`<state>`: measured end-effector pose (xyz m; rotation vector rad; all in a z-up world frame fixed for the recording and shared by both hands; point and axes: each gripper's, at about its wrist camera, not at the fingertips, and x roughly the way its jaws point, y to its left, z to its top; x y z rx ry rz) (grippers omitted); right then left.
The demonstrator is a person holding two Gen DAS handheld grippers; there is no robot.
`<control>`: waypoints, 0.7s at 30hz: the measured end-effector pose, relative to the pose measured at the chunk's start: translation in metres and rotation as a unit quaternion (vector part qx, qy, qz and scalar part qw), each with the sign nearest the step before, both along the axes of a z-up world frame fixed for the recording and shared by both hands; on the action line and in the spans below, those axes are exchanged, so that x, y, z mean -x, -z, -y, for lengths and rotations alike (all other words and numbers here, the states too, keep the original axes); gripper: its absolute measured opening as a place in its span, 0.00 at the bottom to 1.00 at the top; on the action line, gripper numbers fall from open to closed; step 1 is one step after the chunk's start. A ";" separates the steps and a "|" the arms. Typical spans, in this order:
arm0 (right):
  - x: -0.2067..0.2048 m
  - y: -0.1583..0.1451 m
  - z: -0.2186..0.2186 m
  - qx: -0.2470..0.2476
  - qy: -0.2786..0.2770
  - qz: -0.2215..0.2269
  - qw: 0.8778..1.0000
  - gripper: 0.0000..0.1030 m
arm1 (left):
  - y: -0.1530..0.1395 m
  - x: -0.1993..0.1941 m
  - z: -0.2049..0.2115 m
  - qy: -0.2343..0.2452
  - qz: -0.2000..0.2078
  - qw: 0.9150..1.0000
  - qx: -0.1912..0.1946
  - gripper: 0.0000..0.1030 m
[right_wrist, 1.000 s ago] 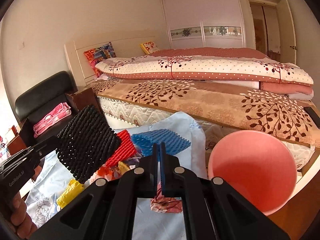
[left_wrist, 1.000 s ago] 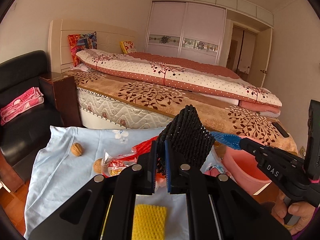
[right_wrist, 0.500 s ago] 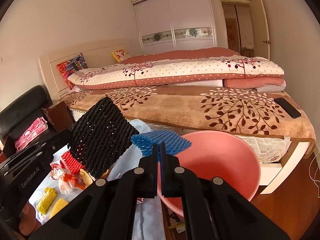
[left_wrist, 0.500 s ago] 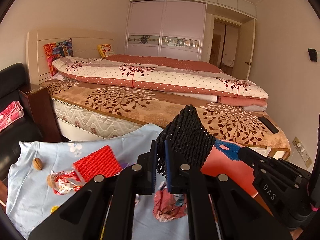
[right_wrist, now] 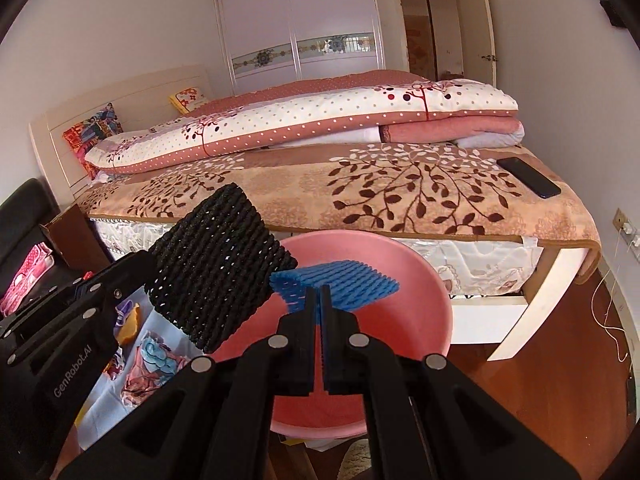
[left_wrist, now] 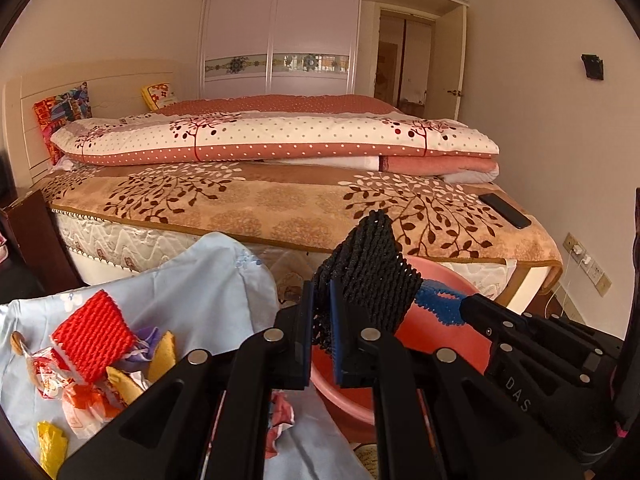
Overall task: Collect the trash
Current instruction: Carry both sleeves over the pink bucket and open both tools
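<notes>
1. The left gripper point(left_wrist: 320, 312) pinches a black foam net point(left_wrist: 372, 276) between its fingers. The net stands up above the fingertips, over the near left rim of a pink basin point(right_wrist: 416, 272).

2. The right gripper point(right_wrist: 320, 312) pinches a blue foam net point(right_wrist: 344, 280). This net juts forward, level, above the open mouth of the basin.

3. In the right wrist view the black net and the blue net sit just beside each other, their near corners touching or nearly so; I cannot tell which.

4. The basin's inside looks bare where it shows. Its far rim lies close under the edge of a bed point(right_wrist: 400, 200); its near rim is hidden behind the right gripper.

5. Left of the basin lies a pale blue cloth point(left_wrist: 192, 292) with more trash on it: a red foam net point(left_wrist: 92, 332), yellow scraps point(left_wrist: 50, 448) and crumpled wrappers point(left_wrist: 84, 400). The cloth's far edge rises in a fold against the bed.

6. A dark phone point(right_wrist: 528, 178) lies flat near the bed's right corner.

7. Right of the basin, brown wooden floor point(right_wrist: 560, 360) lies open towards a wall with a socket and a thin cable point(right_wrist: 612, 312).
</notes>
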<state>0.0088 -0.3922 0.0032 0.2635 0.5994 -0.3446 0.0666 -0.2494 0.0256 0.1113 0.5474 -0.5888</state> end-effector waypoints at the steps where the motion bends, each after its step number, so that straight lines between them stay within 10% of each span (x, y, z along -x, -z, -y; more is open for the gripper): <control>1: 0.000 0.003 0.002 -0.001 0.002 -0.004 1.000 0.02 | 0.003 0.000 0.005 0.004 -0.002 1.000 -0.002 0.07; 21: -0.014 0.031 0.032 -0.024 0.016 -0.033 0.999 0.02 | 0.042 -0.018 0.039 0.022 -0.041 0.998 -0.045 0.07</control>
